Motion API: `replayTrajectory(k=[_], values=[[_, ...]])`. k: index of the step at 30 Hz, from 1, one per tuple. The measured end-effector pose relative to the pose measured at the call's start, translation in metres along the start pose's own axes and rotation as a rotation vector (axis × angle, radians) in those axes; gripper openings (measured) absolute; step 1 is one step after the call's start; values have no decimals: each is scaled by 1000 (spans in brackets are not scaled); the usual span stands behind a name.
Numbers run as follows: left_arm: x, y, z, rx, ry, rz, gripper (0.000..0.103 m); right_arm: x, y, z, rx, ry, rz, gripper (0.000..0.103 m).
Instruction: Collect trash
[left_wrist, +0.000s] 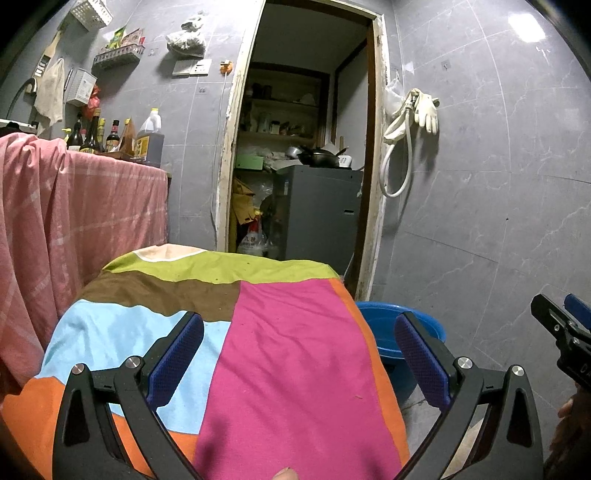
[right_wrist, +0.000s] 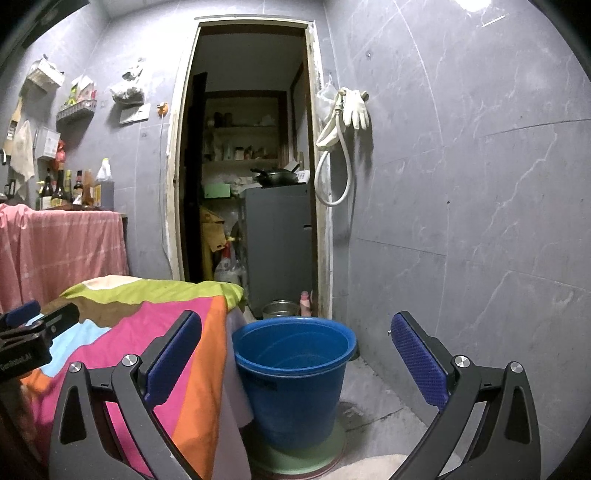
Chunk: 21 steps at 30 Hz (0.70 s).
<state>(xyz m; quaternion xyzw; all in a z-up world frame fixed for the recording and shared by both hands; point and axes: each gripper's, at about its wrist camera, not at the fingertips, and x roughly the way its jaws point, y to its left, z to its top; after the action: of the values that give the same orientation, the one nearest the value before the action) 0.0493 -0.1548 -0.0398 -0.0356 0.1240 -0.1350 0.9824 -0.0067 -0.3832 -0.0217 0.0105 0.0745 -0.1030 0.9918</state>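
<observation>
The left gripper (left_wrist: 299, 354) hangs with its blue-padded fingers (left_wrist: 177, 363) spread wide and nothing between them, above a colourful patchwork cloth (left_wrist: 288, 332) draped over a low surface; a few small specks lie on the cloth, too small to identify. The right gripper (right_wrist: 295, 360) is likewise spread wide and empty, held over the gap between the cloth's right edge and the grey tiled wall (right_wrist: 480, 221). Just beyond it a blue bucket (right_wrist: 295, 369) stands upright on a pale green round base (right_wrist: 306, 454) on the floor, touching the hanging cloth on its left; it is open-topped and what can be seen of its inside looks bare. Behind the bucket, near the doorway (right_wrist: 251, 166), sit a small metal bowl (right_wrist: 280, 308) and a pinkish bottle (right_wrist: 304, 302). Far left, a pink cloth (left_wrist: 74, 206) covers a counter carrying dark sauce bottles (left_wrist: 96, 133). Through the doorway stands a grey cabinet (right_wrist: 277, 240) with a black wok (right_wrist: 277, 177) on top. White gloves (right_wrist: 356, 109) and a hose (right_wrist: 332, 166) hang on the wall right of the door.
</observation>
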Motion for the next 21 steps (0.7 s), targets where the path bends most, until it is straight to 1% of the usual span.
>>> replayTrajectory(k=[21], values=[[0, 0, 0, 0, -1, 2, 101, 2, 0, 0, -4, 5, 1, 103]])
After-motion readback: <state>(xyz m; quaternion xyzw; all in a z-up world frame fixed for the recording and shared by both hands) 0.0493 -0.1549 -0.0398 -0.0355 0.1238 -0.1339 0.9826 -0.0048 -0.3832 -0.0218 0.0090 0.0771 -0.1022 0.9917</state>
